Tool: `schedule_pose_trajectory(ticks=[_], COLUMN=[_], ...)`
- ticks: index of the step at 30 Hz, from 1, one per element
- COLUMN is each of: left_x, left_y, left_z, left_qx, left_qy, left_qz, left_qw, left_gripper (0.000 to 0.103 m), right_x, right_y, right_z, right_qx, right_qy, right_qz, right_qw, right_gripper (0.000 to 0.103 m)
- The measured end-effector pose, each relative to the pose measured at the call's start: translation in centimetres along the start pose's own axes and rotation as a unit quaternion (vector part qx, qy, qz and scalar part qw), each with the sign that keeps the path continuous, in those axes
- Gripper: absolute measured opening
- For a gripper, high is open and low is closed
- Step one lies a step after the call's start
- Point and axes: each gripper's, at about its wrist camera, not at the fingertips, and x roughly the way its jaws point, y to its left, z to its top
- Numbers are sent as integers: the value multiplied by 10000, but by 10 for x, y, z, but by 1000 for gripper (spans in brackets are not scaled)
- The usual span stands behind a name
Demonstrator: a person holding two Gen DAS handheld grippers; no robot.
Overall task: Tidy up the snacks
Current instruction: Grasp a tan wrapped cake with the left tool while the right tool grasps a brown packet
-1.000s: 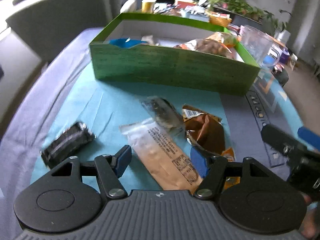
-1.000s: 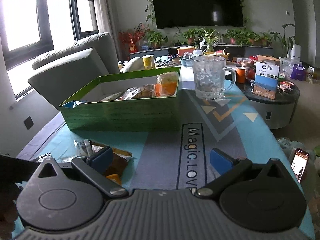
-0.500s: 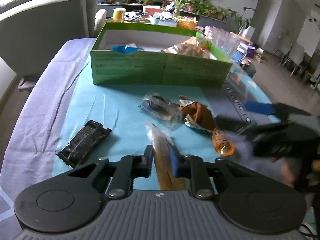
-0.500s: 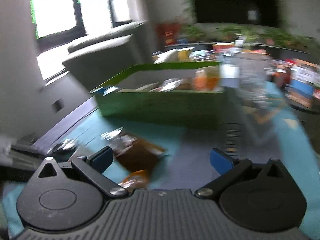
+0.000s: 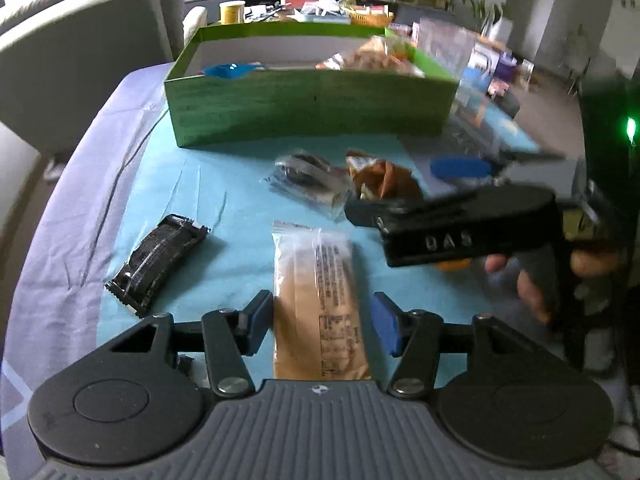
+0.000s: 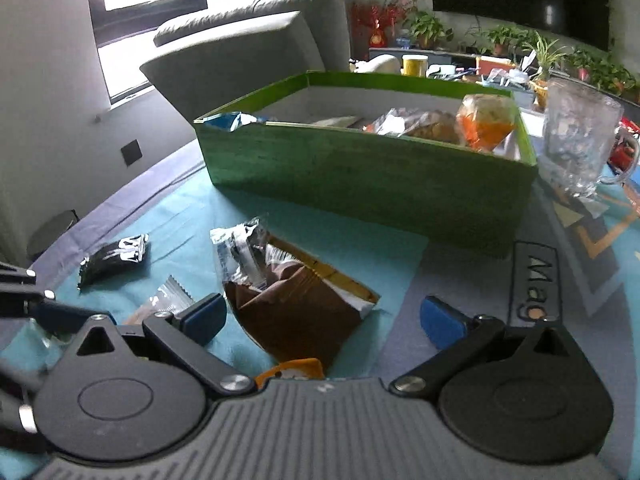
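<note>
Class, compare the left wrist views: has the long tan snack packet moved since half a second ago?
Yes. The tan packet now lies flat between the open left gripper jaws, nearer the black bar; earlier it was pinched edge-up.

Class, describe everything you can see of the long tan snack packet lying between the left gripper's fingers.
The tan snack packet is a long, flat pouch of clear plastic with a crimped see-through top end and small dark print down its right side; the contents look light brown. It lies flat on the blue tablecloth, lengthwise toward the green box. The left gripper is open, a blue-padded finger on each side; whether either touches it is unclear.
</note>
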Motion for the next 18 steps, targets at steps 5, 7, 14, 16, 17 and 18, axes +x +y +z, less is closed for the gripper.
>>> schedule_pose_trajectory(ticks=[5, 7, 14, 16, 17, 18], left_x=[0, 0, -1, -4, -5, -7], left_y=[-2, 0, 0, -1, -1, -1], left_z=[-3, -3, -1, 0, 0, 1], left_qx=[198, 185, 218, 234, 233, 230], left_qy=[-153, -179, -162, -219, -253, -287], left_qz=[11, -48, -198, -190, -171, -157], left_qw=[9997, 9997, 9994, 9993, 9993, 9992], left_gripper=[43, 40, 37, 37, 37, 37], right_x=[4, 4, -6, -9, -12, -15], right_y=[4, 3, 3, 3, 4, 4], right_z=[2, 2, 2, 1, 0, 0], right_qx=[-192, -234, -333, -328, -348, -361], right_qy=[-27, -23, -145, -205, -266, -315], right_qz=[11, 62, 295, 279, 225, 185], right_qw=[9998, 9997, 9989, 9989, 9988, 9987], right_gripper=[62, 62, 61, 61, 61, 61])
